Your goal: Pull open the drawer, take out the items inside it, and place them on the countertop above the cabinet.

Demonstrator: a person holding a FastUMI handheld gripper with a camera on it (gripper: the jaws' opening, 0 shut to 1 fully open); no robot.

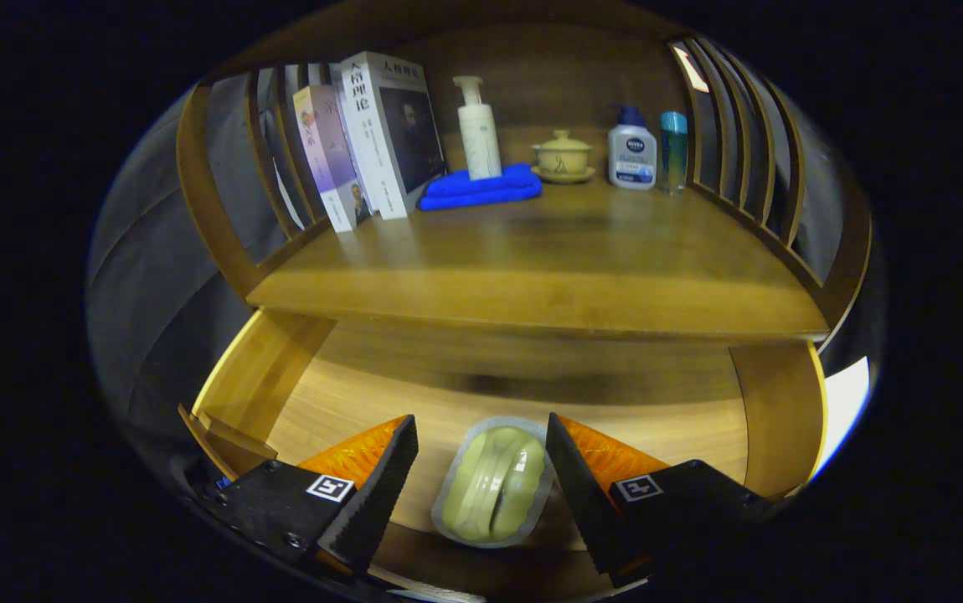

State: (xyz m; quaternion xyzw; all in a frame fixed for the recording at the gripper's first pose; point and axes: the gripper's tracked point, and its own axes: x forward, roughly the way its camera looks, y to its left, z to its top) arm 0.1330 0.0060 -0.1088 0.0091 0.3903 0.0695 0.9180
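Wooden cabinetry takes up the scene: a countertop (532, 268) fenced by curved slats at both sides, and below it a drawer (264, 385) that is already pulled open. At the back of the countertop are seen leaning books (381, 134), a white pump bottle (478, 126) standing on a folded blue cloth (481, 188), a small lidded ceramic cup (563, 155) on its saucer, a white lotion bottle (632, 155) and a slim teal bottle (673, 151). On the drawer floor a sealed plastic cup of pale green jelly-like contents (494, 486) is seen lying between the fingers of the gripper (481, 469), which is spread wide, with a clear gap to the cup on each side, so nothing is gripped yet. The cup is judged to be light, with a thin, smooth, slightly yielding wall and a film lid that could be dented or burst if squeezed hard. A hold is best taken across its narrower sides, below the rim flange, with gentle closing pressure, as the glossy plastic may be expected to slip
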